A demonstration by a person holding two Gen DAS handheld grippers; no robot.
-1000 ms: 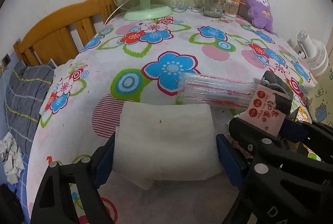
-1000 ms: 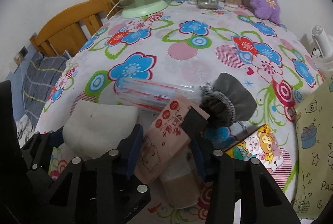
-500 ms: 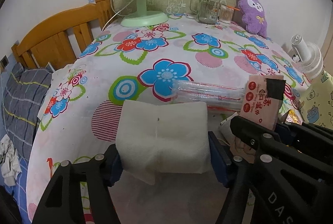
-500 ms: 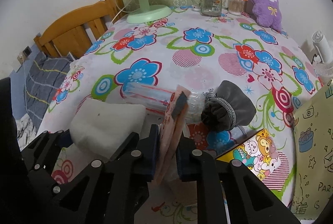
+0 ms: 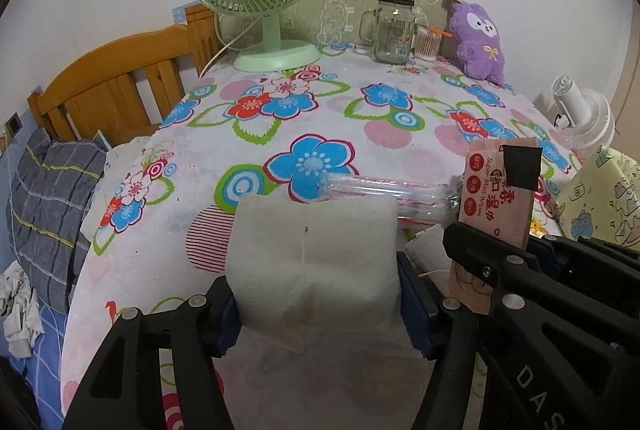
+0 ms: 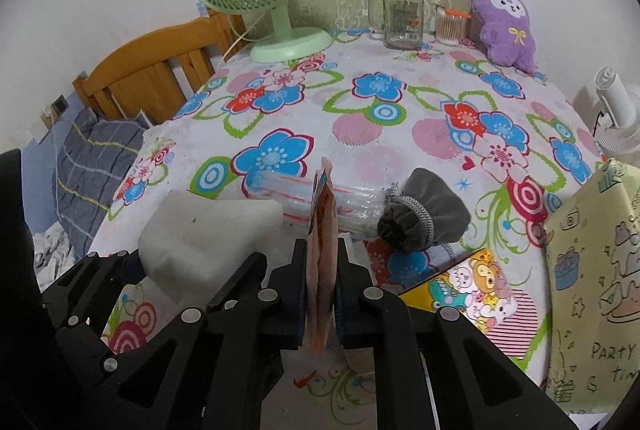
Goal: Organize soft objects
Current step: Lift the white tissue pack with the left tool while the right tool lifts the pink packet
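Item one, white foam block (image 5: 314, 262): I have it clamped between the pads of my left gripper (image 5: 320, 304), held just above the near edge of the flowered tablecloth (image 5: 312, 118). I judge it very light and spongy; its sides bulge slightly at the pads, so a mid-body squeeze across the width is the right hold, with no need for force. Item two, pink wet-wipes packet (image 6: 322, 250): my right gripper (image 6: 320, 294) is closed on it edge-on, jaws nearly together around the thin pack. I take it for soft, pliable and film-slick, likely to sag or slide, so a grip low on its body suits better than one at a corner. Still on the cloth: a clear plastic sleeve of straws (image 6: 304, 198) and a grey drawstring pouch (image 6: 424, 216), touching end to end, the pouch limp and best pinched at its gathered neck. View notes: the left camera shows the packet's printed face and black tape patch, which the right sees only as an edge; the right camera alone shows the pouch and a cartoon-printed box (image 6: 468, 284) beside it.
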